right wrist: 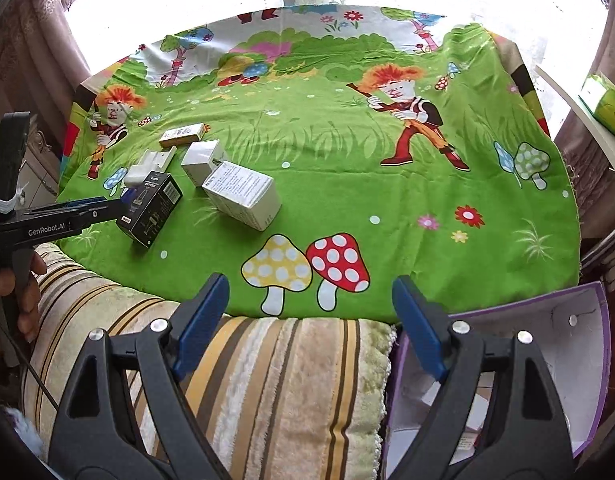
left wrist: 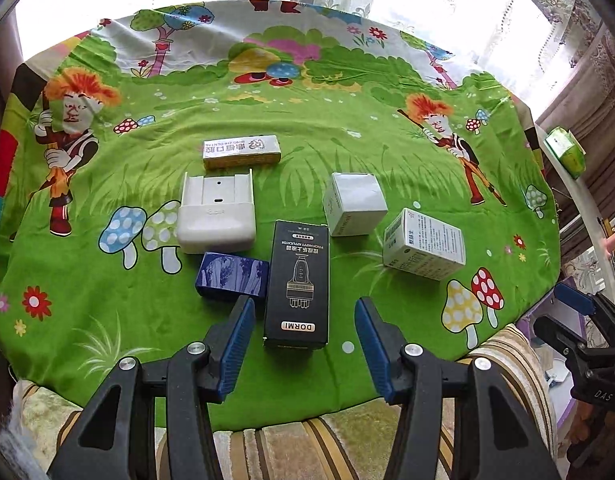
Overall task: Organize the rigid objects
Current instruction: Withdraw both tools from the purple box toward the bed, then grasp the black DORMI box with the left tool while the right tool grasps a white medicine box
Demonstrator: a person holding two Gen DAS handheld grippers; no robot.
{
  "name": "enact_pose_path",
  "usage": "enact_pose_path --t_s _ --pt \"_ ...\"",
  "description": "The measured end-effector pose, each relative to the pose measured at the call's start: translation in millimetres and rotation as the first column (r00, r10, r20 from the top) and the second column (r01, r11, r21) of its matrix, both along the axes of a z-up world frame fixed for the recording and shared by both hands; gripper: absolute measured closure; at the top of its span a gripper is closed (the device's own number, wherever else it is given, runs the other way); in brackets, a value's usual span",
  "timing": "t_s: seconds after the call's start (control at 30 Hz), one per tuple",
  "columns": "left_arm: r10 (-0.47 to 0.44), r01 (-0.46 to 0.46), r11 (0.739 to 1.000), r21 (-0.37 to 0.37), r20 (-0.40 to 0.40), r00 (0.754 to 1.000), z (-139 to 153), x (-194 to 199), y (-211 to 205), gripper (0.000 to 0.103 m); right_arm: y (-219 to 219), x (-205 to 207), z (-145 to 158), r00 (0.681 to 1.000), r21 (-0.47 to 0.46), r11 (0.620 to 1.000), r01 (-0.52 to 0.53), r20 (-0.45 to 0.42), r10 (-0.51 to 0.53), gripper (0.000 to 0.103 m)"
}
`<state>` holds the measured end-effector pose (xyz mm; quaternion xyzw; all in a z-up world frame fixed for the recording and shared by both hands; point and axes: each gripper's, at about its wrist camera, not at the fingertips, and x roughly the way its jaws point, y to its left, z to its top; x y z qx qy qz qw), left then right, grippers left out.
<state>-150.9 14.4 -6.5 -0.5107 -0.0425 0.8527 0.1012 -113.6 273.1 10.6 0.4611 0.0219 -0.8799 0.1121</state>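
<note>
- I've got the left gripper (left wrist: 305, 320) hanging over the near end of the black DORMI box (left wrist: 297, 284), jaws spread either side of it, and the pads are not touching the box.
- That black box lies flat on the green cartoon cloth (left wrist: 187, 92) covering the table, and I'll take it as my landmark.
- Touching its left flank: a dark blue box (left wrist: 231, 276), lying on its side.
- Beyond the blue one, up and left of the black box, sits a white plastic holder (left wrist: 216, 216), open part facing away from me.
- Further back behind that holder, a long white-and-yellow carton (left wrist: 241, 151) lies crosswise.
- Just right of the black box's far end, a plain white cube-like box (left wrist: 354, 204); it stands near the black box, and whether they touch I can't tell.
- Further right, apart from the cube box, a white box with printed text (left wrist: 424, 243), turned at an angle.
- Now the right gripper (right wrist: 309, 328): jaws wide apart, nothing between them, hovering over the near edge of the table above a striped plush cover (right wrist: 275, 380), well right of the black box.
- Under its right finger I see a purple-edged white carton (right wrist: 579, 320), open, some pale items inside that I can't make out.
- In the right wrist view a hand (right wrist: 23, 292) grips the left tool's handle.
</note>
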Motion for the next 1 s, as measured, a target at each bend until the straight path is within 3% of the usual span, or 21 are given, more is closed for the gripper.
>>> enact_pose_path --t_s 0.37,0.6,0.8,0.87,1.0 --pt "0.0 0.001 1.0 -0.026 0.047 0.999 -22 -12 2 0.05 -60 -55 -18 0.976 0.104 0.971 -0.214 -0.016 0.216 0.017" --pt "-0.012 0.015 0.999 -0.047 0.044 0.999 -28 -14 5 0.05 -76 -87 -37 0.955 0.149 0.943 -0.296 0.032 0.295 0.017" --pt "-0.016 0.018 0.999 -0.038 0.05 0.999 -35 -15 5 0.061 -87 -99 -51 0.945 0.136 0.935 -0.328 0.066 0.322 0.018" --pt "-0.014 0.015 0.999 -0.028 0.045 0.999 -35 -15 3 0.061 -90 -101 -54 0.943 0.136 0.933 -0.333 0.074 0.325 0.021" --pt "-0.011 0.011 1.0 -0.021 0.033 0.999 -35 -13 3 0.061 -93 -102 -58 0.943 0.145 0.933 -0.33 0.091 0.32 0.039"
